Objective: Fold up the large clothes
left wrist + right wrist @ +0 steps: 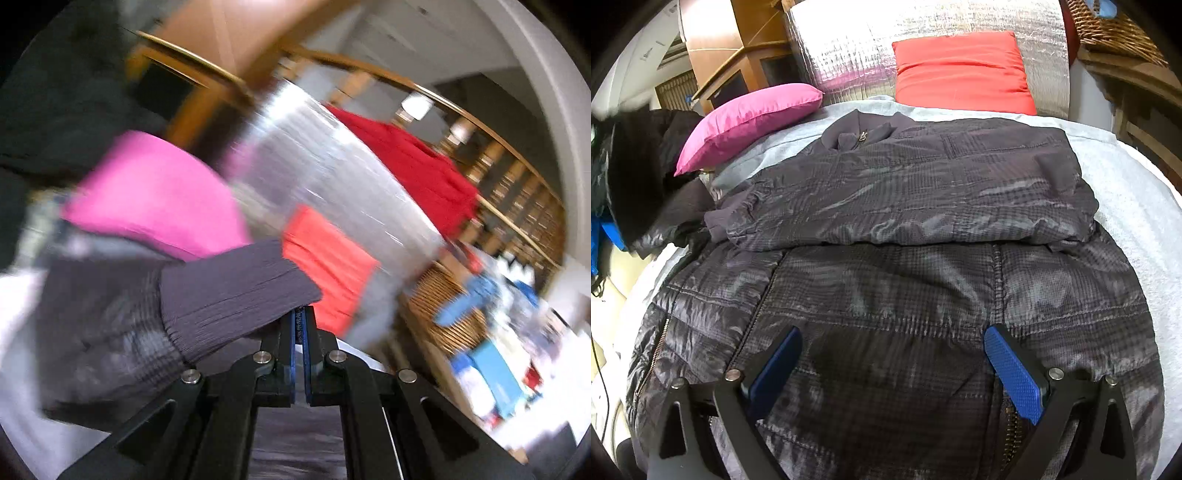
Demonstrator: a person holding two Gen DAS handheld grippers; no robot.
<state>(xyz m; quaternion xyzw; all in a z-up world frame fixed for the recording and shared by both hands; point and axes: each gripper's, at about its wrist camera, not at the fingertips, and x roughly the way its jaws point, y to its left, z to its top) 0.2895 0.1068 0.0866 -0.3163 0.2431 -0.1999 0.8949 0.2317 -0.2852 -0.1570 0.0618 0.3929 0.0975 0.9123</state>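
Dark quilted jacket (886, 229) spread across a bed (1137, 206) covered in pale grey cloth, collar and zip pull toward the far end, one sleeve folded across the chest. Pink pillow (746, 122) at the far left of the bed, just beside the jacket's shoulder; orange-red pillow (960, 70) upright against a silvery quilted headboard (857, 48). Wicker basket (1115, 29) at the upper right, wooden furniture behind the pink pillow.

Right gripper (892, 365) low over the jacket's lower body, blue-padded fingers (1015, 373) spread wide with only fabric showing in the gap, nothing pinched.

Left gripper (302, 332) seen through heavy motion blur, fingers pressed together and pinching the edge of the jacket's ribbed cuff (236, 291), sleeve trailing off to the left of the view. Behind the cuff, pink pillow (155, 192), orange-red pillow (328, 258) and silvery headboard (325, 155) again, all smeared. Red cloth (413, 166) draped over a wooden railing (509, 177) farther back, wicker basket (443, 310) to the right with blue items on it.
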